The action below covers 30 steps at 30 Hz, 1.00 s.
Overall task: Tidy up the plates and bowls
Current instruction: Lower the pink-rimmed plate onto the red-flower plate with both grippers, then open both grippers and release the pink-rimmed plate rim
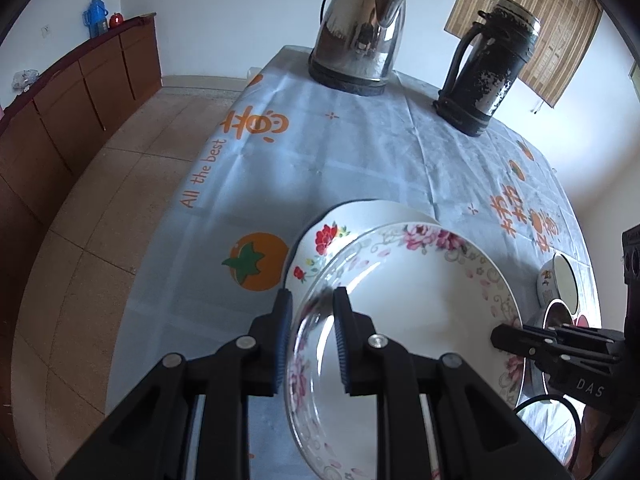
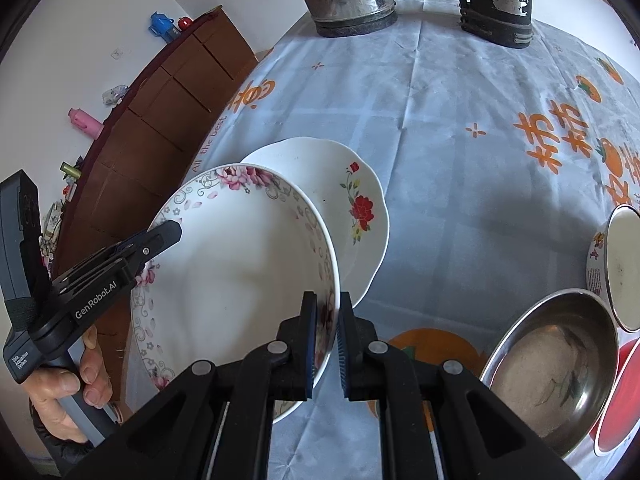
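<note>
Both pairs of jaws are pinched on the rim of one deep plate (image 2: 240,264), the pink-flowered one. The left gripper (image 1: 310,336) bites the rim at about nine o'clock in the right wrist view, and the right gripper (image 2: 326,344) bites it at about five o'clock. Held this way, the plate is tilted and raised over a second plate (image 2: 352,200), the one with the red flower, which lies on the table (image 2: 460,160) and shows past the held rim at one o'clock.

The judgement is that the plate is being stacked onto the lower one. The grips are thin: only glazed rim sits between the pads, so a small twist of either hand could let it slip and drop. Because it is tilted, one edge would land first and could chip the rims or push the lower plate along the cloth. If one gripper lets go before the plate is seated, the free side would fall.

At four o'clock in the right wrist view a steel bowl (image 2: 552,364) sits near, with a cup (image 2: 624,264) beyond it; a wide swing of the right hand could knock them. The kettle (image 1: 360,32) and flask (image 1: 488,68), at twelve, are well apart.
</note>
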Available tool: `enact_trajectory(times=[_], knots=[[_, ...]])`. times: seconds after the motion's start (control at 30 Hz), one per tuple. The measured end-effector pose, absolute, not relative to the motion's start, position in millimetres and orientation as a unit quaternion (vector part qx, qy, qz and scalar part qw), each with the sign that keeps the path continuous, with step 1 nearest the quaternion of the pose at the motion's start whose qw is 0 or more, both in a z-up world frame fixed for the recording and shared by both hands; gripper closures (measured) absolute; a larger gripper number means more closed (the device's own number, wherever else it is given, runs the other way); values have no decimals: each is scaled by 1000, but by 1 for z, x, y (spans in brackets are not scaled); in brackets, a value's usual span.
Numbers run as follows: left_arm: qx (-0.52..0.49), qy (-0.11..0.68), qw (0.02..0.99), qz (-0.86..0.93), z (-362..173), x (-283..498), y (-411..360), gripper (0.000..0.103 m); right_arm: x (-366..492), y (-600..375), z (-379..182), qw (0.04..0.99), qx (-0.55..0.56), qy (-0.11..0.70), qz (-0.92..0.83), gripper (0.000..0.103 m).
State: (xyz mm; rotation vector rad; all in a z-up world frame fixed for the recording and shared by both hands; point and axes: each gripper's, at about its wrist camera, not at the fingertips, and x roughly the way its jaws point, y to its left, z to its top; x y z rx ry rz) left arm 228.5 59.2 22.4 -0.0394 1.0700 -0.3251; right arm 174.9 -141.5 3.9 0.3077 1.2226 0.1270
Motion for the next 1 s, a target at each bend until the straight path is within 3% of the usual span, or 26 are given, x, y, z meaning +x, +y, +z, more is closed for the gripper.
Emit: enact_trajectory(times=[0.53, 1.0], knots=[[-13, 512, 847, -146, 1, 263, 39, 84, 209, -161, -16, 804, 156, 572, 38, 93], [18, 483, 867, -122, -4, 272, 31, 87, 216, -141, -14, 852, 74, 518, 9, 92]])
